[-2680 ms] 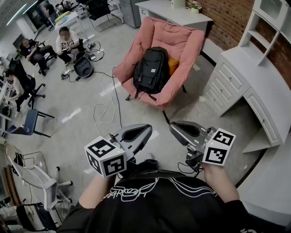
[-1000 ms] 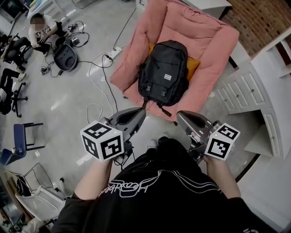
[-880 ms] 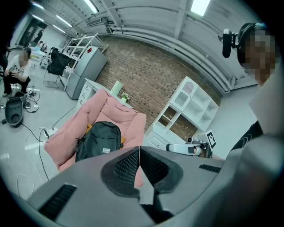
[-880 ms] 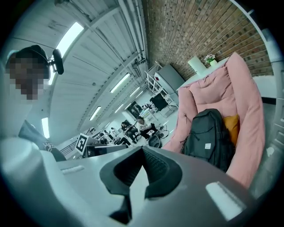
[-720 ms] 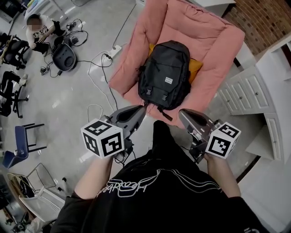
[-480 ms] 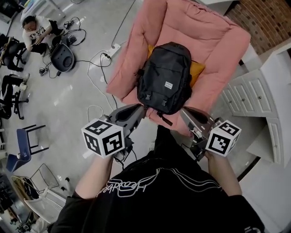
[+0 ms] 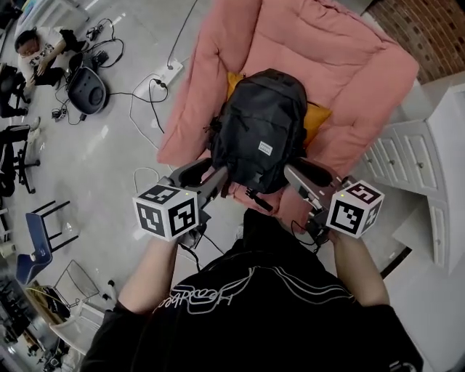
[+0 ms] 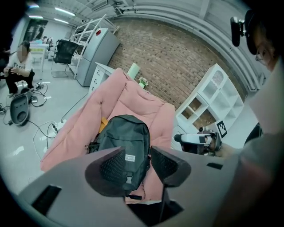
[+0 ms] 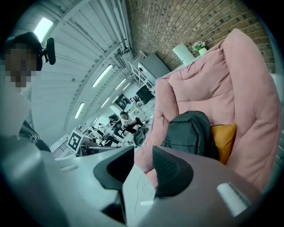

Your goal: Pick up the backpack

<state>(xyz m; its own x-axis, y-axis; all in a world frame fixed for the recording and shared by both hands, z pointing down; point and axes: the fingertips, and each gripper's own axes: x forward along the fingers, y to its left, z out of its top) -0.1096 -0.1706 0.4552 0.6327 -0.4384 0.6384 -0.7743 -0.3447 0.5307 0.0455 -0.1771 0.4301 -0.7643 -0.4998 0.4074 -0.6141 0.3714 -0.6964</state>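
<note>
A black backpack (image 7: 258, 127) stands upright on the seat of a pink armchair (image 7: 327, 65), leaning on an orange cushion (image 7: 317, 116). My left gripper (image 7: 211, 176) is by the bag's lower left corner and my right gripper (image 7: 306, 174) by its lower right. Both pairs of jaws are opening, with nothing between the pads. In the left gripper view the backpack (image 8: 124, 137) lies just beyond the left gripper (image 8: 137, 153). In the right gripper view the backpack (image 9: 188, 131) sits ahead and to the right of the right gripper (image 9: 143, 153).
A white drawer cabinet (image 7: 407, 156) stands right of the chair, with a brick wall (image 7: 429, 22) behind it. Cables and a power strip (image 7: 163, 73) trail on the floor to the left. Seated people (image 7: 36, 51) and a blue chair (image 7: 40, 240) are at far left.
The chair and backpack have come much closer. Both grippers have moved forward and down to either side of the bag's lower end, and their jaws have parted from shut.
</note>
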